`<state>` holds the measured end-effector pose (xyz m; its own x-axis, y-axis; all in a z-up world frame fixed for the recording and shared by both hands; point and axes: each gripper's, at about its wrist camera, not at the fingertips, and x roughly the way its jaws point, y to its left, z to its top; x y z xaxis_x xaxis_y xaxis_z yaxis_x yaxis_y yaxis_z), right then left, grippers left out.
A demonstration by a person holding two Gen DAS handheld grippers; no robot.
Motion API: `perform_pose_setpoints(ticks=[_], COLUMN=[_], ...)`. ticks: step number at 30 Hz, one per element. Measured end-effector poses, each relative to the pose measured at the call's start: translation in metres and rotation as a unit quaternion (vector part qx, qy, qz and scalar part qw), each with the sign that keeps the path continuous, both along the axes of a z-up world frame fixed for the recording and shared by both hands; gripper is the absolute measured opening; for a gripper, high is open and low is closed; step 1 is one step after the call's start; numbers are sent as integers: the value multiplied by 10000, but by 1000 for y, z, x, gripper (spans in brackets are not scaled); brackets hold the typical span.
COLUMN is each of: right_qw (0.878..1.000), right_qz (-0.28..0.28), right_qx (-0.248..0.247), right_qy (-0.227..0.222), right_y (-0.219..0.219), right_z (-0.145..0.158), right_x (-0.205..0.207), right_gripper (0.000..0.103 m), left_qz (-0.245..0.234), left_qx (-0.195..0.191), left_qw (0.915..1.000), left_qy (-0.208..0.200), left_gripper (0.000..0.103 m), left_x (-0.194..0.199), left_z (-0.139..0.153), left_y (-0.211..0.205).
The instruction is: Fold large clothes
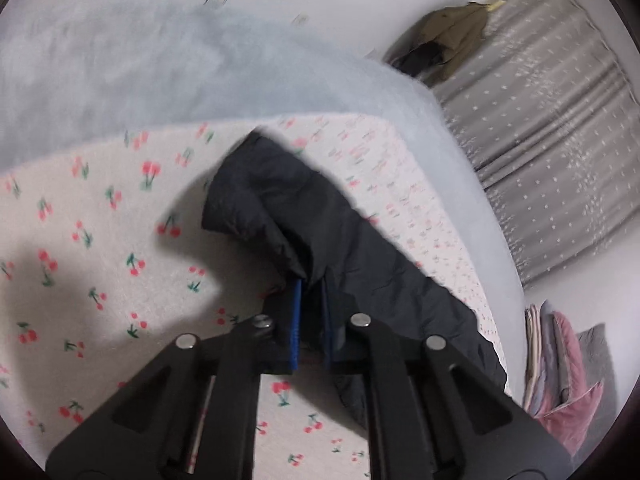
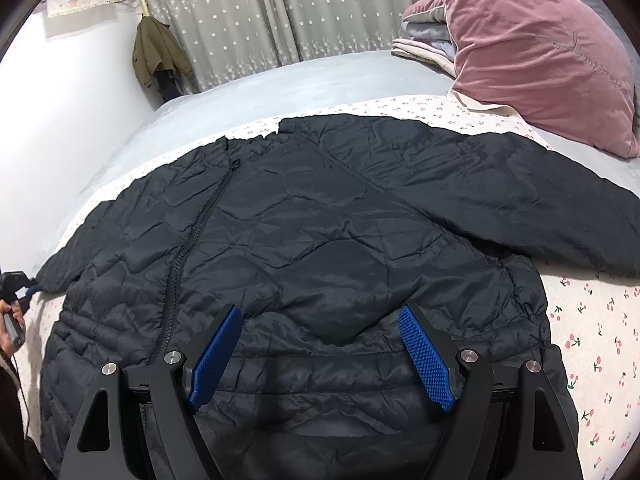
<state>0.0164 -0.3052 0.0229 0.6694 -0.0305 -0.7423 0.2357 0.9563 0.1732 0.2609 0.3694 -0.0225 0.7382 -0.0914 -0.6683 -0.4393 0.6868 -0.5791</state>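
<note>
A black quilted jacket (image 2: 304, 240) lies spread flat, zipper up, on a cherry-print sheet (image 2: 592, 320). One sleeve (image 2: 500, 196) stretches to the right toward the pillow. My right gripper (image 2: 320, 312) is open, its blue pads (image 2: 216, 356) hovering over the jacket's hem area, holding nothing. My left gripper (image 1: 310, 284) is shut on the end of the other sleeve (image 1: 288, 208), lifted above the sheet (image 1: 100, 240). The left gripper also shows at the far left of the right wrist view (image 2: 18, 284), at the sleeve's tip.
A pink velvet pillow (image 2: 536, 48) and folded blankets (image 2: 424, 48) sit at the bed's back right. A grey bedspread (image 2: 280, 88) lies beyond the sheet. An olive coat (image 2: 156, 52) hangs by grey star curtains (image 2: 280, 12). The white wall (image 2: 60, 120) is left.
</note>
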Motion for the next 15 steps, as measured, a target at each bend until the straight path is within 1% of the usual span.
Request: perform_pose_setpoints(ticks=[1,4,7,10,13,15], right_qw=[10000,9999,9997,9993,9987,9977], right_qz=[-4,-49,-103,-167,-237,-275], right_qx=[18,77,172,243,327,471], right_qy=[-20,-81,-154,-230,-316,-395], right_y=[0,-3,-6,-10,-15,-20], right_z=[1,4,8,13,18,22], right_x=[-1,-3,-6,-10,-15,-19], right_gripper=[82,82,82,82,82,82], left_qz=[-73,-279,-632,-1063,-1431,-1550], left_qx=[148,397,631,769,759,738], left_qw=[9998,9982,9936,9865,9810,9792], left_qy=[-101,-360,-696,-983,-1068,-1084], left_gripper=[9,8,7,6,6,6], left_x=[-1,-3,-5,-7,-8,-10], left_z=[13,44,83,115,140,153], left_y=[-7,-25,-54,-86,-113,-121])
